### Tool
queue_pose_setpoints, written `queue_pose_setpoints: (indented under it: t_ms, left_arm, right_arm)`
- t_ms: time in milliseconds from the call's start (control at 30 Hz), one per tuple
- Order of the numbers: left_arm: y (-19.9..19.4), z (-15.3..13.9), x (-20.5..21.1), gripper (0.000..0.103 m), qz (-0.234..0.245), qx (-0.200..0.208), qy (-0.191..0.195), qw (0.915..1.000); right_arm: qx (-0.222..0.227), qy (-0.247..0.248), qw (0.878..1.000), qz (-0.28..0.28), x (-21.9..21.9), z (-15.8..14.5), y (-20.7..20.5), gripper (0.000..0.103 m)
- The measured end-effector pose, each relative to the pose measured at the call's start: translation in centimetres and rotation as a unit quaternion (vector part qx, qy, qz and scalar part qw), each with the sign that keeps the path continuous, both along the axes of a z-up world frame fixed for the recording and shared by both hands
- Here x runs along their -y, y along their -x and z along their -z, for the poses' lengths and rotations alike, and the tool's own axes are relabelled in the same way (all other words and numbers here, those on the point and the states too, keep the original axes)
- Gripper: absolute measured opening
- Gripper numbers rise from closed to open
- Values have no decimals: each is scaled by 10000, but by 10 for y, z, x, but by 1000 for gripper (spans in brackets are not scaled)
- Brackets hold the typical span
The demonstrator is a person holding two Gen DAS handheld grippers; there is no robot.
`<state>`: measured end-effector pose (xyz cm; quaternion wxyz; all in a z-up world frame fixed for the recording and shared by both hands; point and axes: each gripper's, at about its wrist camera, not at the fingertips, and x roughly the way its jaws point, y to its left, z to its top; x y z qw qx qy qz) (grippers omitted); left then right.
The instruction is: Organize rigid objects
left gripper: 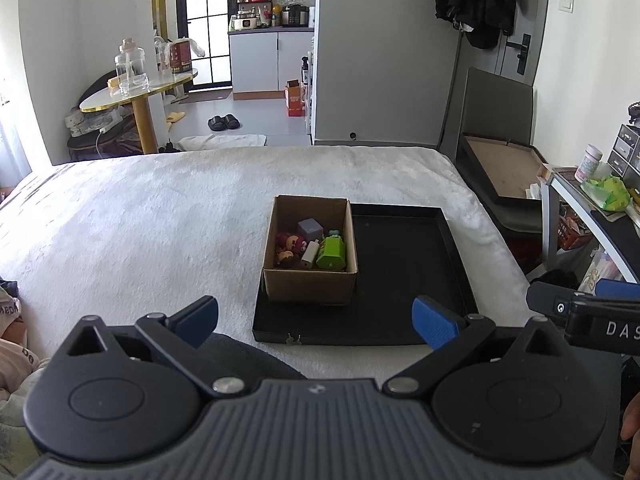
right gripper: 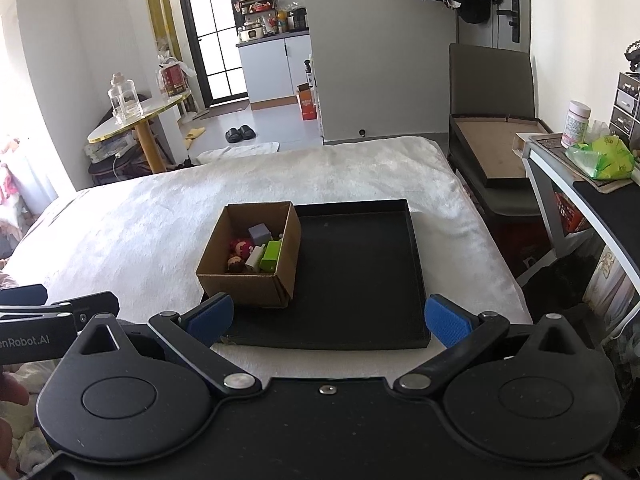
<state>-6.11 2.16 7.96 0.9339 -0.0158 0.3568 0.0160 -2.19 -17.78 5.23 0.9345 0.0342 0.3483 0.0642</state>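
Round table (left gripper: 136, 94), glass jar (left gripper: 129, 65), slippers (left gripper: 223, 122), green bag (right gripper: 602, 156).

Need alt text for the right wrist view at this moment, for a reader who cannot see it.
An open cardboard box holding small toys, including a green block and a grey cube, sits in the left part of a shallow black tray on a white blanket. The right gripper is open in the foreground, short of the tray, holding nothing.

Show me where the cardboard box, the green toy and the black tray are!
cardboard box (left gripper: 310, 290), left wrist view, on its front wall.
green toy (left gripper: 331, 254), left wrist view, on its top face, inside the box.
black tray (right gripper: 360, 272), right wrist view, on its bare floor.
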Motion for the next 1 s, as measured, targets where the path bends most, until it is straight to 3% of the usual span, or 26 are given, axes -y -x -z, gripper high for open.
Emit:
queue_pose_setpoints:
  t_ms: [1000]
  left_arm:
    - [-2,3,-1,102,80,-148,-8,9999]
  right_arm:
    - [-18,87,9999,71,2,-1,-1,103]
